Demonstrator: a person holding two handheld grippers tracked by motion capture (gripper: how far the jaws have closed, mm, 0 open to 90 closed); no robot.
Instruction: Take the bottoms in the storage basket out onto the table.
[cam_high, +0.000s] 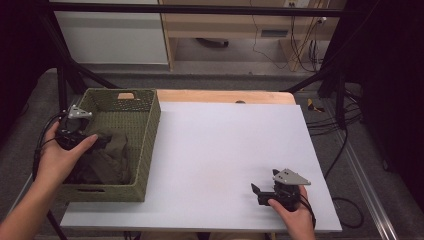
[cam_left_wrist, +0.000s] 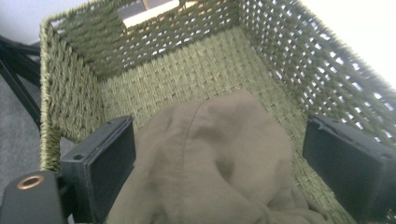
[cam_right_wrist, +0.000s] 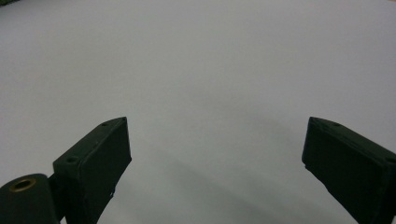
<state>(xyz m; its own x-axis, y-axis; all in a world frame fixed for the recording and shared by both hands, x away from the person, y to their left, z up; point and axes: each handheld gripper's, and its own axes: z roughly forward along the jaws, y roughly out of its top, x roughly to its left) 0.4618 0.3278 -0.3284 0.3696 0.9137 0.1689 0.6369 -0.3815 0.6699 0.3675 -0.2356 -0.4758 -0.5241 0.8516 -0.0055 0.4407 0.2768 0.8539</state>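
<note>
A green woven basket (cam_high: 148, 145) stands on the left side of the white table top (cam_high: 225, 145). An olive-brown cloth (cam_high: 107, 157) lies crumpled inside it. A hand holds my left gripper (cam_high: 82, 135) over the basket's left wall, pointing into it. In the left gripper view its jaws stand wide apart: the gripper (cam_left_wrist: 224, 163) is open just above the cloth (cam_left_wrist: 215, 154), with the basket's far wall (cam_left_wrist: 187, 32) beyond. My right gripper (cam_high: 257, 195) rests low at the table's near right, held by the other hand. It is open (cam_right_wrist: 215, 163) over bare white surface (cam_right_wrist: 210, 70).
A strip of wooden table edge (cam_high: 225, 96) shows behind the white top. Black frame bars (cam_high: 65, 80) rise at the back left, close to the basket. Cables (cam_high: 340, 120) trail on the floor to the right.
</note>
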